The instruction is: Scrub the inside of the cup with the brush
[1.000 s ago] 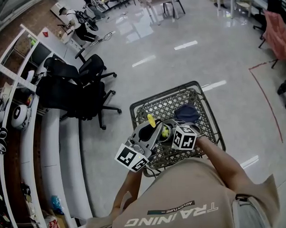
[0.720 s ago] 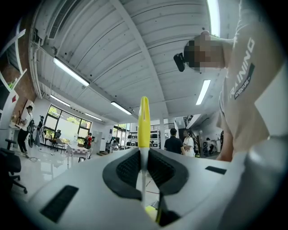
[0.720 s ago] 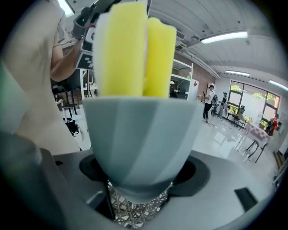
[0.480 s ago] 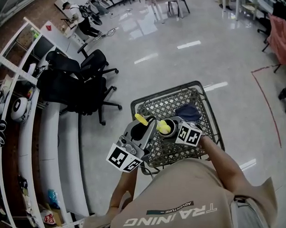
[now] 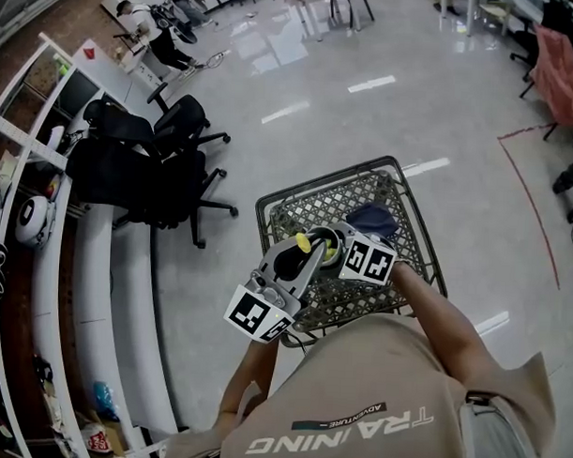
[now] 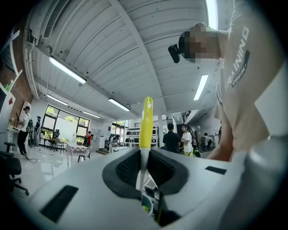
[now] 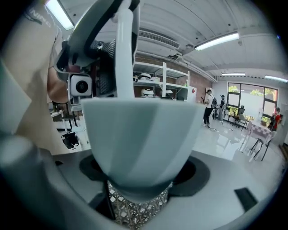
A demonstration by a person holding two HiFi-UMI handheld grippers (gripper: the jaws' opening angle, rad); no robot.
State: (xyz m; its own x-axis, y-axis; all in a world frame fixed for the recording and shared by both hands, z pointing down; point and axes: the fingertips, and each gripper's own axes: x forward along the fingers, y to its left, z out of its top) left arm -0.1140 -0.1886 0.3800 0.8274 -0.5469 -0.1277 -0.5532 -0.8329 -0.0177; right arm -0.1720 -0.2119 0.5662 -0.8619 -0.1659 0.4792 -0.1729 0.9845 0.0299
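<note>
Hidden from you: the brush head
The cup wall covers the bristles; the cup's inside does not show.

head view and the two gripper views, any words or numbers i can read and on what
"TRAINING": large print on the person's shirt, upside down in the head view; the left gripper view shows only part of it, "RAININ".
"ADVENTURE": small print beside it on the same shirt, just legible.
Right gripper view and the rest of the room: nothing legible.
</note>
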